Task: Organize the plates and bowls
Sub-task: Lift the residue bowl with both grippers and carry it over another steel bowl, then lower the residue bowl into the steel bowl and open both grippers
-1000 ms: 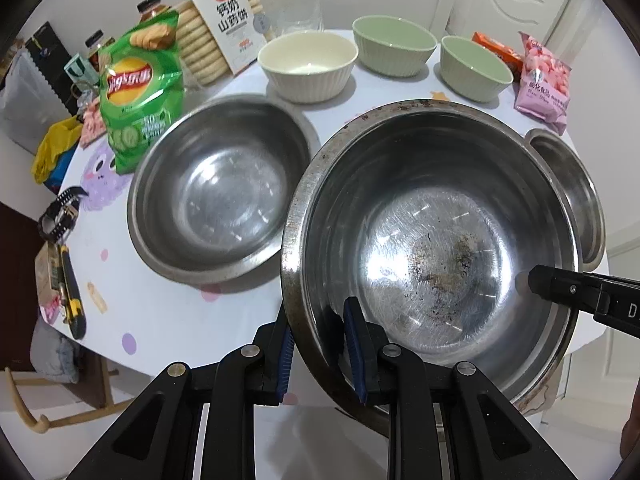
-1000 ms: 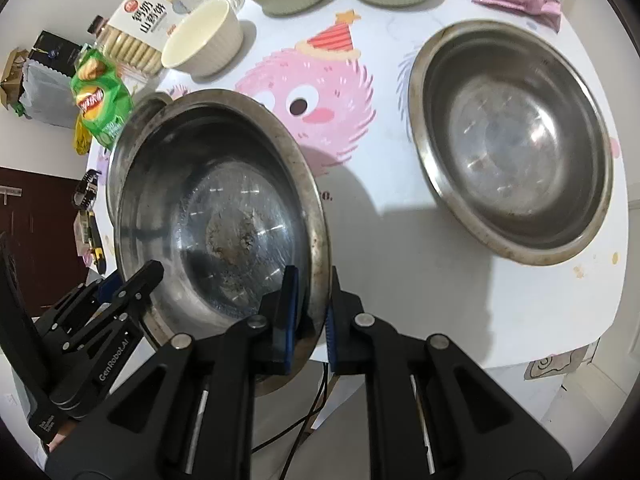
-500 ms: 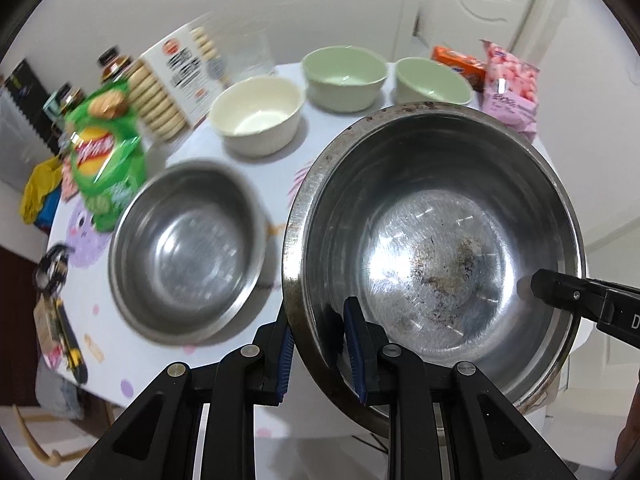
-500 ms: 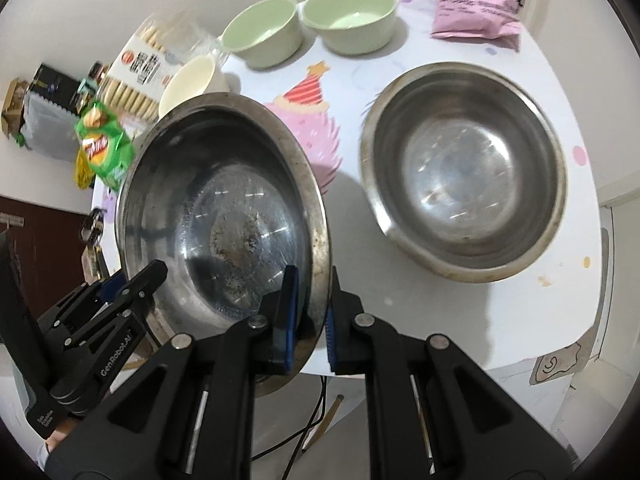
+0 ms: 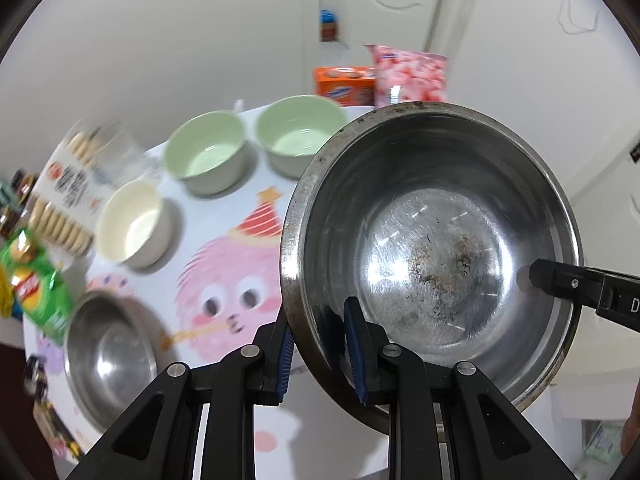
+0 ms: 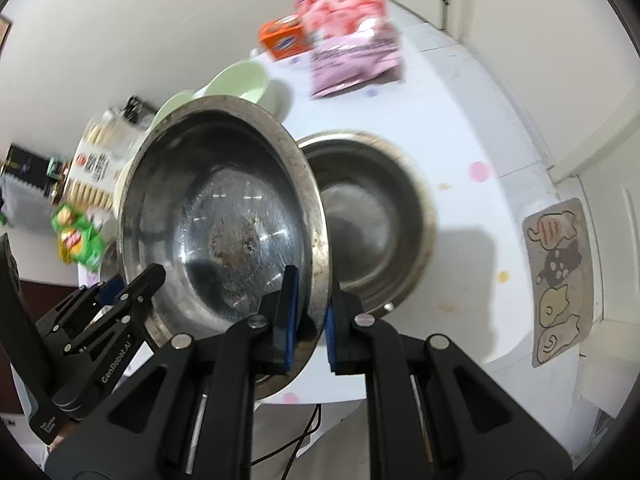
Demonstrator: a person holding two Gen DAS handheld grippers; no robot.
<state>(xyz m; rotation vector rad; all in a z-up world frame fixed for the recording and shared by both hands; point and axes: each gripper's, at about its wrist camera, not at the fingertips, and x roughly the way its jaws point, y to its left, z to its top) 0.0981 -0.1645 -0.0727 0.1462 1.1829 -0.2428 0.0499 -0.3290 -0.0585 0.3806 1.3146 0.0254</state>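
A large steel bowl (image 5: 432, 248) with a stained bottom hangs tilted above the table (image 5: 256, 184). My left gripper (image 5: 320, 344) is shut on its near rim, one pad inside and one outside. My right gripper (image 6: 311, 316) is shut on the opposite rim; one finger of it (image 5: 560, 284) shows inside the bowl. In the right wrist view the held bowl (image 6: 224, 232) covers the left edge of a second steel bowl (image 6: 372, 220) on the table. A third steel bowl (image 5: 108, 352) sits at the lower left. Two green bowls (image 5: 204, 152) (image 5: 300, 136) and a cream bowl (image 5: 132, 224) stand behind.
A green chips bag (image 5: 36, 288) and a biscuit pack (image 5: 64, 196) lie at the table's left. A pink snack bag (image 6: 352, 40) and an orange box (image 6: 284, 40) stand at the back. A patterned floor mat (image 6: 560, 280) lies beyond the table's right edge.
Both grippers have carried the large steel bowl up and to the right across the table. It now overlaps the right-hand steel bowl, and the left-hand steel bowl has slid to the lower left.
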